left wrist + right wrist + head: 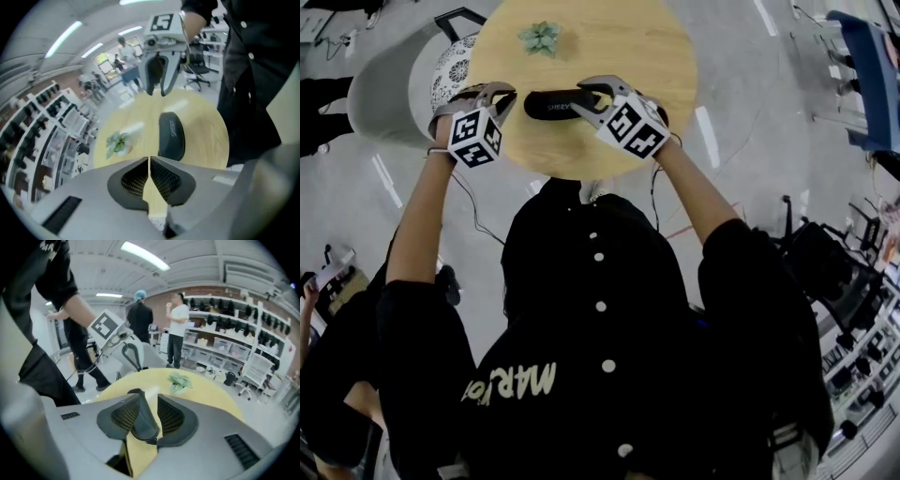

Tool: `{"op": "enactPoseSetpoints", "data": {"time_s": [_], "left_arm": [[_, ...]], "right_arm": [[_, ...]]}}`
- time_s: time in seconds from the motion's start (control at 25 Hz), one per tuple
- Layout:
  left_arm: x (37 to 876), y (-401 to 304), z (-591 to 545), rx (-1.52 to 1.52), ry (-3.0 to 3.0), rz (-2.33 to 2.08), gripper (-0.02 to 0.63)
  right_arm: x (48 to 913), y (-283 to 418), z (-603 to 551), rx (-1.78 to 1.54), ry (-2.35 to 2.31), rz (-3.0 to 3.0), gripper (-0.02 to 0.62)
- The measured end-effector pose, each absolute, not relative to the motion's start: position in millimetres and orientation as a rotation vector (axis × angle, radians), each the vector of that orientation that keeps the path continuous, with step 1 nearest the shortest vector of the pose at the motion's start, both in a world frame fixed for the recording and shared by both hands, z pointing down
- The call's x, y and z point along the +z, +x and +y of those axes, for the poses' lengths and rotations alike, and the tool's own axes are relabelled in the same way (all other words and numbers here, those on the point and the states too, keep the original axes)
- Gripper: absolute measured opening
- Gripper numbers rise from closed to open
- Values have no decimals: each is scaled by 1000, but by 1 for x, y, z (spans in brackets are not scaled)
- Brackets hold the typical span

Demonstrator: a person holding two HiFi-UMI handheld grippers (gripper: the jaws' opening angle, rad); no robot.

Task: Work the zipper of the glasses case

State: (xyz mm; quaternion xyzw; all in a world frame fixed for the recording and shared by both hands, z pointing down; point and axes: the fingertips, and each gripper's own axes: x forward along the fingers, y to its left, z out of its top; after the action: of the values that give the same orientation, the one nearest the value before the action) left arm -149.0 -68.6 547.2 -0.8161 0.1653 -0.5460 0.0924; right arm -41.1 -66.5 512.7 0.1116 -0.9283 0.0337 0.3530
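glasses case (558, 103): black and oblong, lying flat on the table near the edge closest to the person; the white print on top is too small to read, and the zipper cannot be made out.
right gripper (581, 98): released, jaws part-way apart astride the case's right end; in the right gripper view the case rests against one pad while a strip of table shows between it and the other pad.
left gripper (508, 93): clenched, tips meeting with nothing between them; it sits just beside the case's left end without touching it.
marker cubes (475, 138): one on each gripper, on the person's side.
table (637, 47): round, pale wood.
plant (541, 37): small and green, on the far part of the table, well apart from the case.
chair (455, 67): grey with a patterned cushion, beyond the table's left edge.
person: black top (600, 375) with white buttons, both forearms bare.
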Motion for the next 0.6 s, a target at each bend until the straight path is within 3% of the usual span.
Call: {"op": "enactPoseSetpoints", "data": {"time_s": [0.16,0.4,0.6], "left_arm": [[472,-138,-59,-1279,-2698,998,5],[339,-150,-44,-469,-2906,1627,3],[267,-162,-16,-198,-2727,1778,3]], "right_arm": [[436,-4,-77,120,535,-2607,18],[343,58,-84,44,831,-2792,3],[277,105,-84,14,1087,-2844,2]]}}
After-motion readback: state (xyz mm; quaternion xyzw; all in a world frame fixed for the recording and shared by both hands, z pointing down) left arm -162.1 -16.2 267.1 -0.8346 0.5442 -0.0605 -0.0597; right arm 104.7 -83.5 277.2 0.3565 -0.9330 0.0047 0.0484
